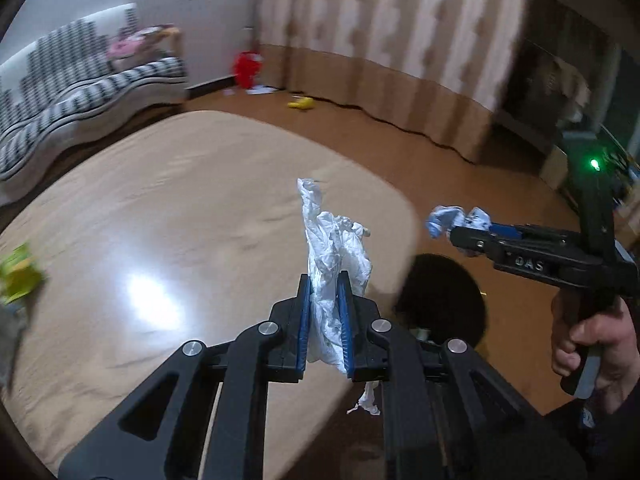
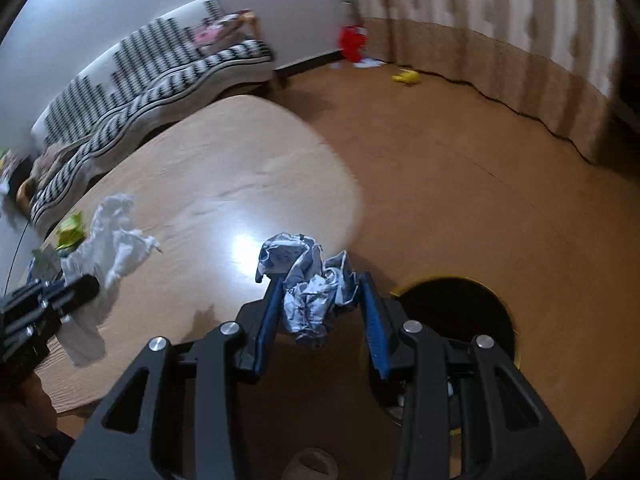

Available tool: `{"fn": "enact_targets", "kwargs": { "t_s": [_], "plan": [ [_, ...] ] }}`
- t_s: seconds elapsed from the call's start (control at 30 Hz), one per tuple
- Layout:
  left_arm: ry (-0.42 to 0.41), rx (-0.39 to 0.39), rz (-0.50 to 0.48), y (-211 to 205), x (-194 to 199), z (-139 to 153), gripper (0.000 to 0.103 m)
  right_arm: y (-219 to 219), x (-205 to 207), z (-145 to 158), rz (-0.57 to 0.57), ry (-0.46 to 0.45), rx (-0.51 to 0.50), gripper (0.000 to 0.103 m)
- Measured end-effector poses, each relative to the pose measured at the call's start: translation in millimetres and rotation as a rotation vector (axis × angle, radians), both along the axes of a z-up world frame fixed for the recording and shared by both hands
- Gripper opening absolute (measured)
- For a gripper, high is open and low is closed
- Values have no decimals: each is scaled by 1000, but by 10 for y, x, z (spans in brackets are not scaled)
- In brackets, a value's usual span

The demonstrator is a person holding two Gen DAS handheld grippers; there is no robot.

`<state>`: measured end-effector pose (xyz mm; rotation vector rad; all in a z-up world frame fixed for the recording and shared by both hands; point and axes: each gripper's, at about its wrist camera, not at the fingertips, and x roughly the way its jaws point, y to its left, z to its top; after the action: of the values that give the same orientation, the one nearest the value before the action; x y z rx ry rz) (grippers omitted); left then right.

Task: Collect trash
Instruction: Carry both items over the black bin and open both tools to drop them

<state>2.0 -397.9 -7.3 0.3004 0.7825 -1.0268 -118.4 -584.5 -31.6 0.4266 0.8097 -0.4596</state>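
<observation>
Both grippers carry trash over the table [image 2: 208, 152] edge toward the dark bin [image 2: 460, 312] on the floor, which we take as the drop point: our left gripper [image 1: 325, 280] is clamped tight on a white tissue [image 1: 332, 256], our right gripper [image 2: 320, 280] on a crumpled blue-white wrapper [image 2: 308, 276] that holds its jaws partway apart. We see only part of the bin behind the grippers, its inside too dark to read, and a green scrap [image 2: 70, 232] on the table is blurred.

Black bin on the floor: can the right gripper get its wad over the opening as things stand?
Probably yes. The right gripper, shut on the crumpled bluish paper, hangs beside the black bin past the table edge, and nothing shows between them. The left gripper is off to its side.
</observation>
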Motion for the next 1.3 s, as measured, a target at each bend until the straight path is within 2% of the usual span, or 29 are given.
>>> {"fn": "enact_targets", "kwargs": {
  "t_s": [0.13, 0.37, 0.67, 0.97, 1.0, 1.07, 1.1, 1.13, 1.3],
  "plan": [
    [30, 3, -88, -480, -311, -127, 13, -359, -366, -104, -94, 44, 29, 39],
    [103, 19, -212, -1155, -674, -465, 13, -689, -713, -265, -202, 86, 92, 39],
    [163, 85, -242, -1693, -661, -879, 13, -869, -861, -390, -246, 104, 116, 39],
    [167, 100, -279, -1926, -714, -1036, 14, -983, -930, -453, -279, 114, 125, 39],
    [167, 101, -285, -1953, -726, -1046, 17, -1004, -913, -466, -284, 117, 126, 39],
    [162, 103, -290, -1989, -753, -1069, 40, -1031, -953, -489, -295, 119, 128, 39],
    [158, 100, -289, -1988, -768, -1069, 65, -1046, -967, -501, -301, 122, 129, 39],
    [143, 91, -285, -1991, -782, -1062, 77, -1070, -994, -512, -305, 122, 130, 39],
    [136, 86, -306, -1999, -835, -1052, 79, -1103, -996, -535, -315, 126, 134, 39]
  ]
}}
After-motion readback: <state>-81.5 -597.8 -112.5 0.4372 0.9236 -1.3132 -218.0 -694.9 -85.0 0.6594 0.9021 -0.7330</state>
